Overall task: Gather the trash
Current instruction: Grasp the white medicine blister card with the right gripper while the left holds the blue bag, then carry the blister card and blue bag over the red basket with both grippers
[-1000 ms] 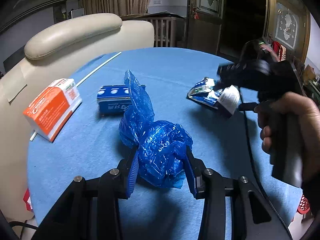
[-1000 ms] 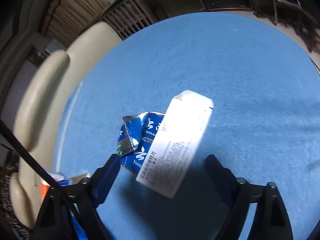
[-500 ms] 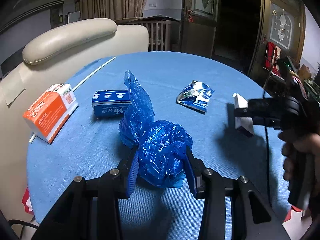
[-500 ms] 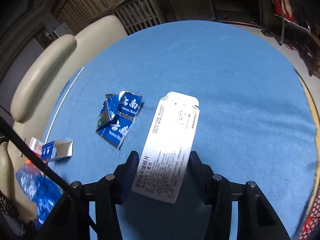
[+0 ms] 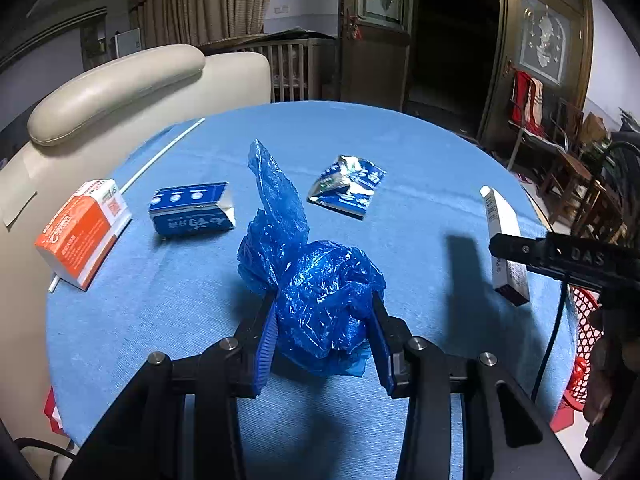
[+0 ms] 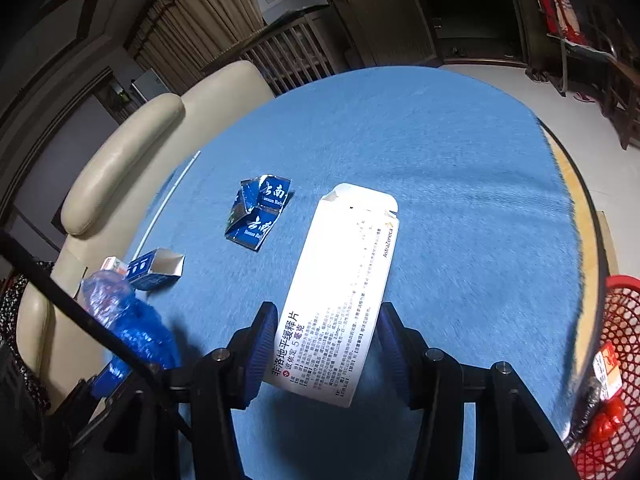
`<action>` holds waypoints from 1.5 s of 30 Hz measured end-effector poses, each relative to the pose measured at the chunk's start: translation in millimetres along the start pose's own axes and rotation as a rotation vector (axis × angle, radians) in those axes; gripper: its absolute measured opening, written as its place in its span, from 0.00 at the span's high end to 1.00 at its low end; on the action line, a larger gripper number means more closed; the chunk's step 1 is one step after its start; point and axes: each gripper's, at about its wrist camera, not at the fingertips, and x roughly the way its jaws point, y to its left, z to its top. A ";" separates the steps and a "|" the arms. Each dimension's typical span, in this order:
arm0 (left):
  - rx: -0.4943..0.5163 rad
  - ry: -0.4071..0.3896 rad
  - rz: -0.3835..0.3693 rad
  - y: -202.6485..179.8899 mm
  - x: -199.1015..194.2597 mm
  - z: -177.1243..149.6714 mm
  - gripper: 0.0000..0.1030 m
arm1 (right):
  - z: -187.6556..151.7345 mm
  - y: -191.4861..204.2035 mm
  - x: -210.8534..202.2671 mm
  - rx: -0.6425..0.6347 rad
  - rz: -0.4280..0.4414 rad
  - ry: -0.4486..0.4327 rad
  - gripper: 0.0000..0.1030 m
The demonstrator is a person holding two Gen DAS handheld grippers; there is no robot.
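My left gripper (image 5: 324, 334) pinches the crumpled blue bag (image 5: 320, 304); my right gripper (image 6: 328, 344) clamps 1 white carton (image 6: 340, 288) (flattened) above the blue table (image 6: 460, 184).

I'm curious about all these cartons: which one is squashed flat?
The blue carton with white lettering, mid-table. It lies crumpled and flattened; the orange box, the open-ended blue box and the gripped white box keep their shape.

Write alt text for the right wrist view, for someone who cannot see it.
The right tool grips a white medicine box above a round table with a blue cloth. On the cloth lie a crushed blue carton, an open blue box and a white straw; a red basket sits off the right edge.
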 end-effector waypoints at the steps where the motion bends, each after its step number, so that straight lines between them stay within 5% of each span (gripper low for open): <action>1: 0.006 0.008 0.003 -2.8 0.4 -0.1 0.57 | -2.8 -2.0 -3.2 0.001 0.002 -0.004 0.47; 24: 0.137 0.046 -0.031 -63.6 -2.9 -2.5 0.57 | -34.5 -66.2 -66.3 0.106 0.000 -0.095 0.47; 45: 0.290 0.029 -0.158 -146.6 -2.6 9.3 0.57 | -55.2 -166.5 -125.5 0.280 -0.137 -0.170 0.47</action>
